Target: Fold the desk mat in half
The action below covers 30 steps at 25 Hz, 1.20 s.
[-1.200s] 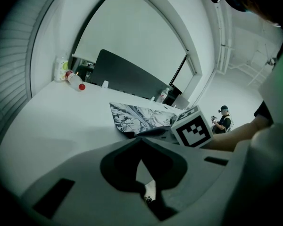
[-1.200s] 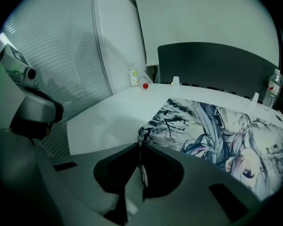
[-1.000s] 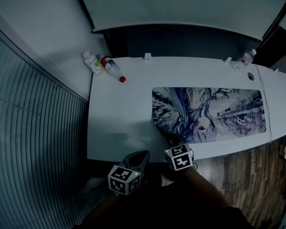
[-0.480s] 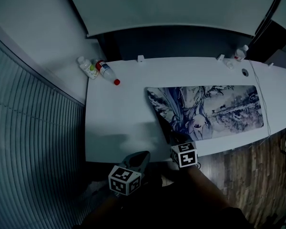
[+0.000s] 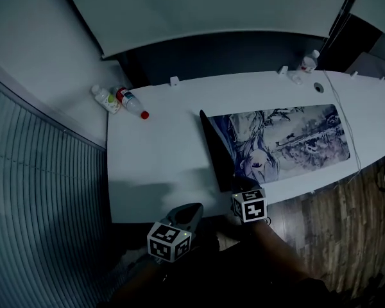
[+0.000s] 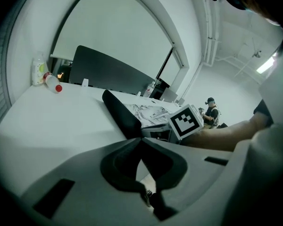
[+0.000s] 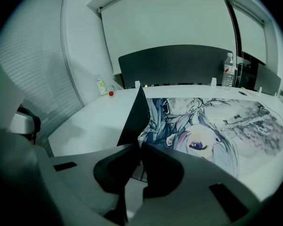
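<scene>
The printed desk mat [image 5: 289,136] lies on the white table [image 5: 160,159]. Its left edge stands lifted and shows the black underside [image 5: 213,151]. My right gripper [image 5: 242,190] is at the mat's near left corner, shut on it. In the right gripper view the black flap [image 7: 134,119] rises from between the jaws of that gripper [image 7: 140,147]. My left gripper [image 5: 189,212] hangs just off the table's front edge, left of the right one. Its jaws meet with nothing between them [image 6: 141,139], and the black flap [image 6: 121,114] stands beyond.
Two bottles [image 5: 119,99] lie at the table's back left corner, and another bottle [image 5: 310,61] stands at the back right. A thin cable [image 5: 348,130] runs down the table's right side. A dark panel [image 5: 231,56] backs the table. Wood floor [image 5: 333,236] lies below right.
The mat's left edge has risen off the table and swung rightward, baring its black underside. The right gripper moved with it; the left gripper shifted only a little.
</scene>
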Available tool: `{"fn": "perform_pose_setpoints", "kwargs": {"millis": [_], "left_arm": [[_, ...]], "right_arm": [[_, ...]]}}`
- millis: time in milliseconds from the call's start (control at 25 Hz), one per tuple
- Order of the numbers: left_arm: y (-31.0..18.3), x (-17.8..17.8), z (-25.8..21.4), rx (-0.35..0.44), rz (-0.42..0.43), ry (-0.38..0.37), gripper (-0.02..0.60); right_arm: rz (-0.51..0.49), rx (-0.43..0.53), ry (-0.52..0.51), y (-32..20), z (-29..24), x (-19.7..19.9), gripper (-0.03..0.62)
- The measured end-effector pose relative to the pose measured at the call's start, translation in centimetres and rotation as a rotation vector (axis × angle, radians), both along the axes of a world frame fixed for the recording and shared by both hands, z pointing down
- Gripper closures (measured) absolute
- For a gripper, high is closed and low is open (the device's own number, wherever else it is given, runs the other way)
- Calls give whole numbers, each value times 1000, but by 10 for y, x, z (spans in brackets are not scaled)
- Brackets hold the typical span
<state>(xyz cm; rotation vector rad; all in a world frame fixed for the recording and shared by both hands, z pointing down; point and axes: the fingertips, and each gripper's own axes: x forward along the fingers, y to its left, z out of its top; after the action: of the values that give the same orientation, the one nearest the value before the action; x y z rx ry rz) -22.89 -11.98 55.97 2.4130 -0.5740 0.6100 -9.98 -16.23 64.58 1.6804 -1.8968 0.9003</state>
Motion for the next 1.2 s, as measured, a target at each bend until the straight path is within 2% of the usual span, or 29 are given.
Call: {"fn": "perform_pose_setpoints", "kwargs": {"millis": [600, 1200], "left_arm": [[21, 53, -8, 2, -6, -11, 575], [37, 99, -16, 22, 29, -30, 575]], "right_arm": [[-29, -24, -34, 17, 4, 37, 554], [11, -31, -68, 33, 8, 85, 554]]}}
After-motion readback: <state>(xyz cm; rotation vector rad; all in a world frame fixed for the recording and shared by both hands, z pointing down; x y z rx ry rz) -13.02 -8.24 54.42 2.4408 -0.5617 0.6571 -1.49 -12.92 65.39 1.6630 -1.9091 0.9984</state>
